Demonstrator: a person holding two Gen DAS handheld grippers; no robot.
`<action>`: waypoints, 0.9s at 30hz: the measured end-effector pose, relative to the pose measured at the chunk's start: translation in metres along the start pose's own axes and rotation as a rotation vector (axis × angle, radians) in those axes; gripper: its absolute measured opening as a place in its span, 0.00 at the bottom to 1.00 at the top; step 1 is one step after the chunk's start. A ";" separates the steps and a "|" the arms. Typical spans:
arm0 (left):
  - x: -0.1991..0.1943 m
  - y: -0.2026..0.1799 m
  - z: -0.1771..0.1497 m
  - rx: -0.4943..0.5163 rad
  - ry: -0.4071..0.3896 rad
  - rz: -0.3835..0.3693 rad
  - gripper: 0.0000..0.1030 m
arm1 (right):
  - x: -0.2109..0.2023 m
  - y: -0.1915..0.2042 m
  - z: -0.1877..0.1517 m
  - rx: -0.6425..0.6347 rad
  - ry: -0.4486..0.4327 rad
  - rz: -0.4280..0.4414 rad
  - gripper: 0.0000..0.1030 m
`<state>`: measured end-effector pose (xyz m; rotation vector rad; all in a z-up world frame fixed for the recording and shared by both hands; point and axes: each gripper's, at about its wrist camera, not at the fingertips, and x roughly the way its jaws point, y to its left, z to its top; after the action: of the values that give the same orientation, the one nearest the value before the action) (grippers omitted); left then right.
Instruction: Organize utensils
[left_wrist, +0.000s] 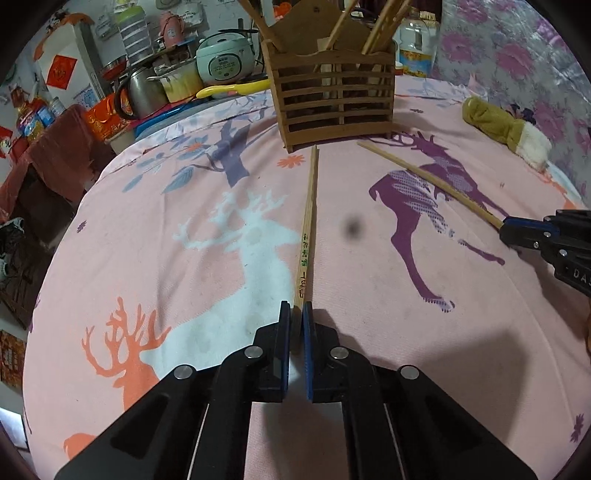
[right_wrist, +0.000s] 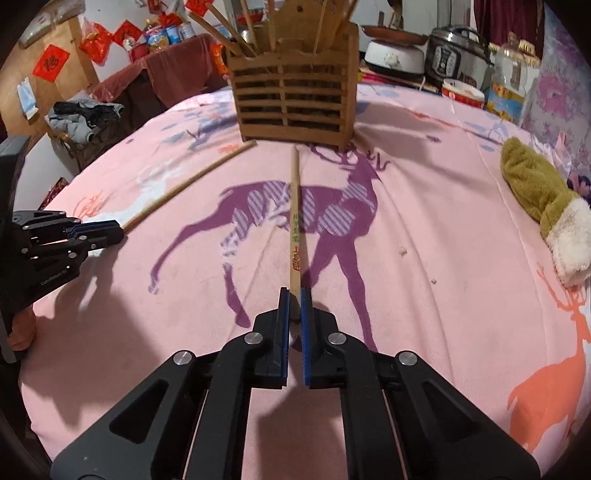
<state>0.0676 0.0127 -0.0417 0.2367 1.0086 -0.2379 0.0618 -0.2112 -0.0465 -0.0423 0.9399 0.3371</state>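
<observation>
Rack (left_wrist: 334, 96) holds several chopsticks, maybe spoon; left tongs (left_wrist: 296, 314), right tongs (right_wrist: 294, 299) each pinching 1 chopstick.

Gripper (left_wrist: 561, 251) body reads "DA" (perhaps cut off).

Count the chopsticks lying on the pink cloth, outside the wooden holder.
2. One chopstick is pinched at its near end by the left tongs; the other chopstick by the right tongs. Both tips lie near the holder, which hides more.
</observation>
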 end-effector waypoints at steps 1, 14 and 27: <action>-0.001 0.002 0.000 -0.010 -0.005 -0.002 0.07 | -0.003 0.000 0.001 0.001 -0.013 0.003 0.06; -0.021 0.025 0.006 -0.116 -0.075 -0.074 0.06 | -0.024 -0.009 0.009 0.051 -0.112 0.013 0.06; 0.005 0.015 -0.001 -0.064 0.031 -0.023 0.30 | -0.022 -0.013 0.009 0.070 -0.102 0.012 0.06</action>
<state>0.0742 0.0266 -0.0451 0.1709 1.0481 -0.2234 0.0607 -0.2277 -0.0248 0.0443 0.8507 0.3145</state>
